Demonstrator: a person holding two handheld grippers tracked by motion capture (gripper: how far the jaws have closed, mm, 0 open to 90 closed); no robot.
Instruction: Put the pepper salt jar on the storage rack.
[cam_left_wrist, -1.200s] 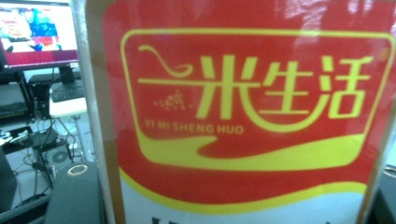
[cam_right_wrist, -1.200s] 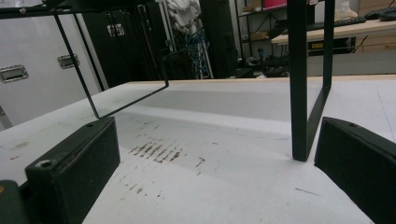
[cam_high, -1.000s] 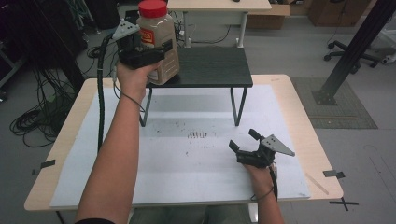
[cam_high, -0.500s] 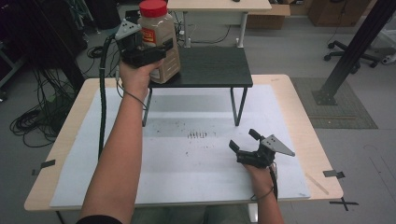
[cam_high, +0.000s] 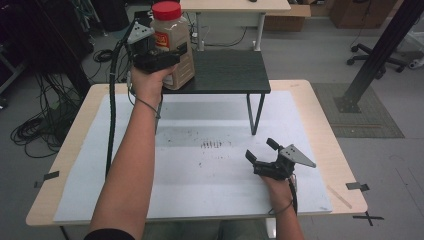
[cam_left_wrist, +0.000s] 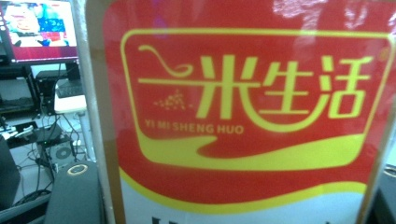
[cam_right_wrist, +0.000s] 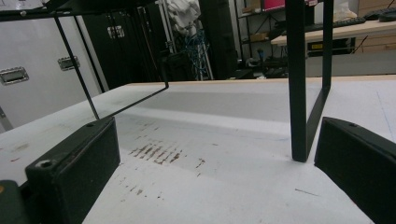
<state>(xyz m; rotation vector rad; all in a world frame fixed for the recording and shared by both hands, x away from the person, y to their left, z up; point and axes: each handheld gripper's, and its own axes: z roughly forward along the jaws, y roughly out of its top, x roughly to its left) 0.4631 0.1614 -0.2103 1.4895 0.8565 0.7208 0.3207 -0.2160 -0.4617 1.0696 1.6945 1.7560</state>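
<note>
Left claw (cam_high: 167, 56) is extended forward, clamped on clear plastic red-lidded jar (cam_high: 172, 45) above small black shelf (cam_high: 230, 72). Right claw (cam_high: 265, 152) is rested on white-covered worktop (cam_high: 200, 170), jaws apart, nothing gripped.

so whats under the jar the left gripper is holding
The jar sits over the left end of the black shelf, clamped by the left gripper. Its base is hidden by gripper and hand, so contact can't be confirmed.

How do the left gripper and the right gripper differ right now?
The left gripper is shut on the red-lidded clear plastic jar; the right gripper is open with nothing between its fingers. The left is raised at the small black shelf; the right sits low on the white-covered table. Both are black and hand-held.
</note>
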